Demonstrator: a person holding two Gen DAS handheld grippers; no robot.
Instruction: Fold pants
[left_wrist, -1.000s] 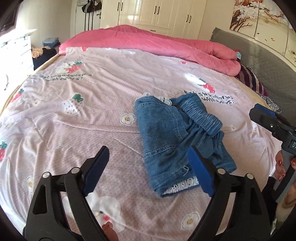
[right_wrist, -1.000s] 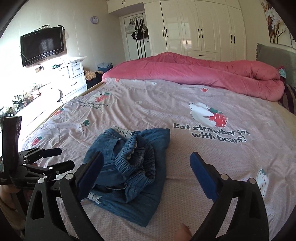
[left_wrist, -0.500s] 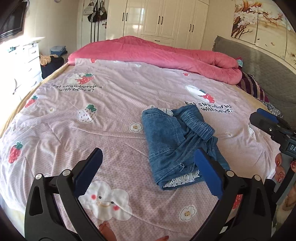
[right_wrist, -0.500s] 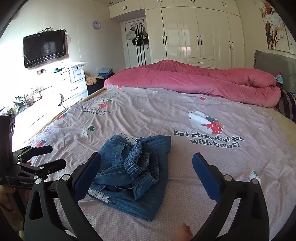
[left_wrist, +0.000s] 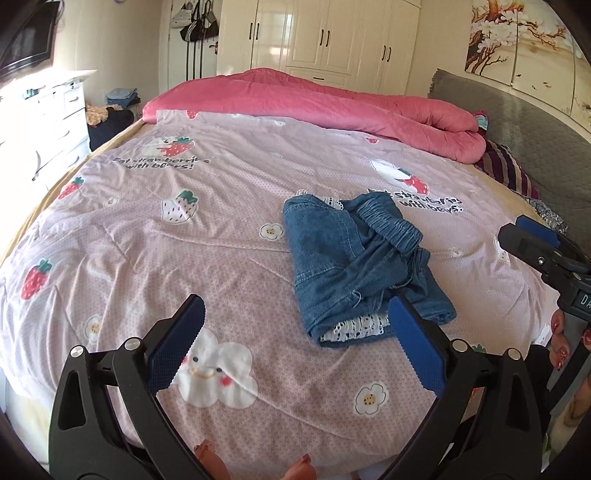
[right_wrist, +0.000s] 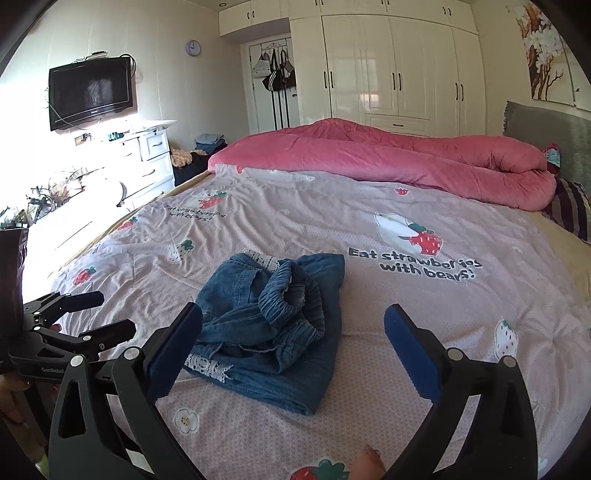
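On the bedspread (right_wrist: 461, 314) you can read "Eat strawberries with bears!" right of centre in your right wrist view, and again, smaller, at the upper left. The left gripper (right_wrist: 92, 314) body at the lower left carries pale lettering too blurred to read.

My bed (left_wrist: 110, 258) wears a pink cover printed with strawberries and bears. Folded denim pants (left_wrist: 354, 266) lie near its middle, lace trim showing, and a rumpled pink quilt (right_wrist: 388, 155) is heaped along the far edge.
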